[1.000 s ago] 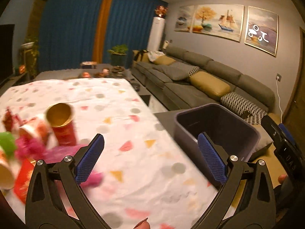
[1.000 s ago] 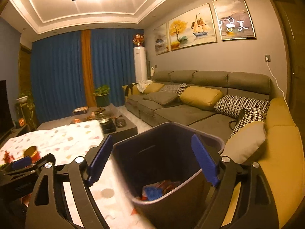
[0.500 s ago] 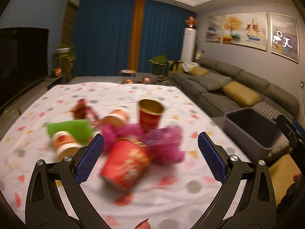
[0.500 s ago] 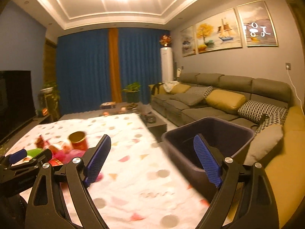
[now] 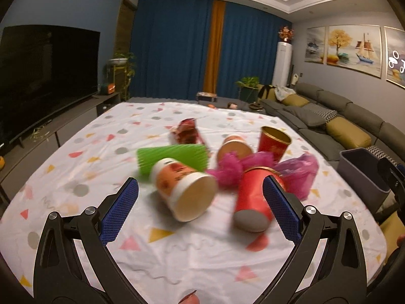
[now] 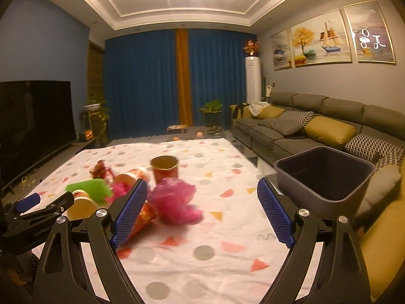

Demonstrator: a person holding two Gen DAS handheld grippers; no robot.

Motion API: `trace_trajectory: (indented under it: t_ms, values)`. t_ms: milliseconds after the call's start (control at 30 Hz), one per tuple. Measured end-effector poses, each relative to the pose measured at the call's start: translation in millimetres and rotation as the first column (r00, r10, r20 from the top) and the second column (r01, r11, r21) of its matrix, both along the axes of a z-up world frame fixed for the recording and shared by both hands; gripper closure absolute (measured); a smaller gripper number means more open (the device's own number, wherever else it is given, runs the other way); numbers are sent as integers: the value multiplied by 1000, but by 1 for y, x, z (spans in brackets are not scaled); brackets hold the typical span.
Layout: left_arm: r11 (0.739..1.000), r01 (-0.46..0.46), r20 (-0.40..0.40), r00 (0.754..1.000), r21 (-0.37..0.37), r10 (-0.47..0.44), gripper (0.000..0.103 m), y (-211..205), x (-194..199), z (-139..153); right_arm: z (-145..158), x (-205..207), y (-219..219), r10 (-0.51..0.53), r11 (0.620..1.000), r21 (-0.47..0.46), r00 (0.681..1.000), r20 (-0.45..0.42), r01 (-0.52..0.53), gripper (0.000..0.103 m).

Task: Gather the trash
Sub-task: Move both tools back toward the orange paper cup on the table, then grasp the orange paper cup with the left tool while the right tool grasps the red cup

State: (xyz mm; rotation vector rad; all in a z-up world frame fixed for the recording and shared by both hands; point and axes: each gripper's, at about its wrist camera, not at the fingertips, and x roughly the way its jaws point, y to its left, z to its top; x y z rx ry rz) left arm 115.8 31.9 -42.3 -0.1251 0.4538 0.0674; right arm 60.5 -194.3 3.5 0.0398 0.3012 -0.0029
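Observation:
Trash lies in a heap on the spotted tablecloth (image 5: 177, 258): a white paper cup (image 5: 186, 190) on its side, a red cup (image 5: 253, 202) on its side, a green sleeve (image 5: 172, 155), pink crumpled wrap (image 5: 298, 169), an upright red cup (image 5: 273, 143) and a red wrapper (image 5: 186, 133). My left gripper (image 5: 200, 210) is open and empty, just short of the white cup. My right gripper (image 6: 202, 215) is open and empty, near the pink wrap (image 6: 174, 197). The dark bin (image 6: 326, 174) stands at the table's right edge.
A grey sofa (image 6: 316, 126) with yellow cushions runs along the right wall behind the bin. A TV (image 5: 48, 76) on a low stand is on the left. Blue curtains (image 5: 177, 50) and plants are at the far end.
Both grippers have swung left, away from the bin and toward the heap of trash. The left one has come closer to the white cup. Both stayed open.

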Motion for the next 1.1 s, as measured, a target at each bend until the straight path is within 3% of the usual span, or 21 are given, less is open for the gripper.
trace_trajectory:
  t_ms: [267, 400, 800, 1033, 1100]
  values:
    - [1000, -29, -41, 999, -6, 29, 6, 25, -1, -10, -5, 2, 25, 56, 998, 0, 998, -23, -56, 17]
    - [1000, -22, -81, 996, 9, 23, 16, 26, 11, -15, -6, 6, 33, 73, 997, -2, 997, -32, -73, 17]
    - [1000, 10, -235, 972, -13, -12, 60, 32, 49, -39, -29, 33, 61, 110, 994, 1, 987, -114, -111, 17]
    - [999, -4, -259, 966, -54, -10, 93, 44, 58, -44, -41, 48, 75, 115, 993, 9, 978, -174, -115, 17]
    - [997, -7, -257, 966, -81, -14, 99, 49, 58, -45, -44, 52, 77, 116, 993, 14, 976, -186, -116, 17]
